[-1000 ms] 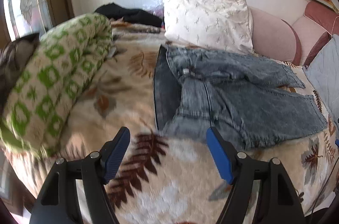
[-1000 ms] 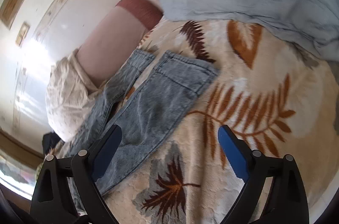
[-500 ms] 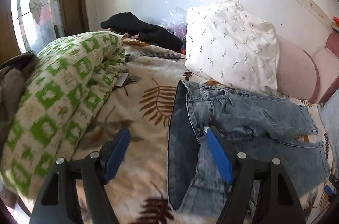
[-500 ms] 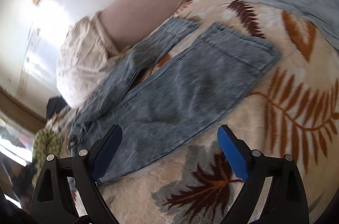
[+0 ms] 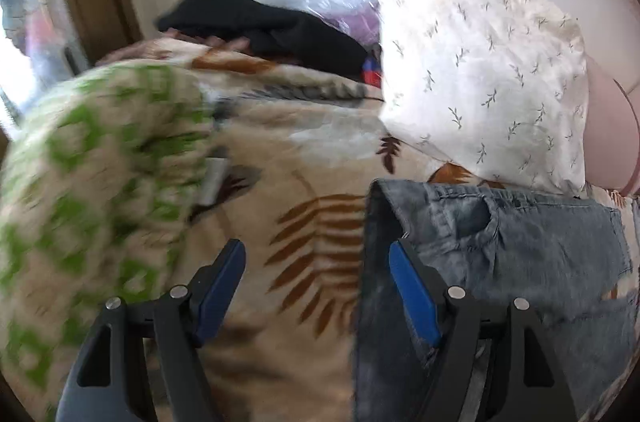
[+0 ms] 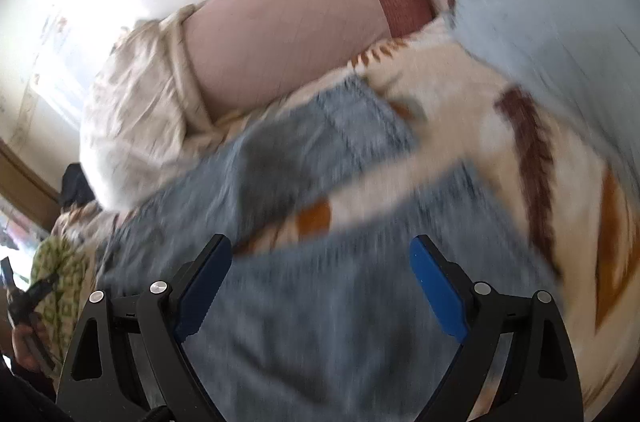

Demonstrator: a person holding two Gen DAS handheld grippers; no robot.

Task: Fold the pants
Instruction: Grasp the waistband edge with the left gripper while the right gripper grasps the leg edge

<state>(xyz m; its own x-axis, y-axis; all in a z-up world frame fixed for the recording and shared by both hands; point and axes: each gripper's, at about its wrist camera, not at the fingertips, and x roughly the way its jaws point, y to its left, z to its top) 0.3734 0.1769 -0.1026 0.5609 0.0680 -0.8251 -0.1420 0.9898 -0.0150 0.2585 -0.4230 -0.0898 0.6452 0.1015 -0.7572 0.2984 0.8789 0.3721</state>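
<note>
Bedding with a brown leaf print covers the bed [image 5: 320, 150], and a pale wall runs behind it.

Left tongs [image 5: 316, 250] hang released, the blue pads spread wide with nothing between them. They hover over the waistband end of the jeans [image 5: 520, 254]: the right pad sits above the denim's edge, the left pad above bare leaf print. Close to their left bulges a green-and-cream quilt [image 5: 80, 190], blurred. Beyond the jeans a white pillow [image 5: 480, 70] with small sprigs leans at the wall, touching the waistband's far side. A black garment [image 5: 272, 26] lies farther back to the left, and a pink cushion [image 5: 608, 134] shows at the right edge.

Right tongs [image 6: 320, 246] are likewise released and holding nothing, poised over the jeans [image 6: 320, 322], which are smeared by motion. Two legs lie flat on the bed [image 6: 460, 110], splayed apart with a strip of print showing between them. Past the far leg stands the pink cushion [image 6: 280, 34] with a reddish band, the white pillow [image 6: 136, 102] beside it on the left, and a light blue blanket [image 6: 560, 2] up on the right.
</note>
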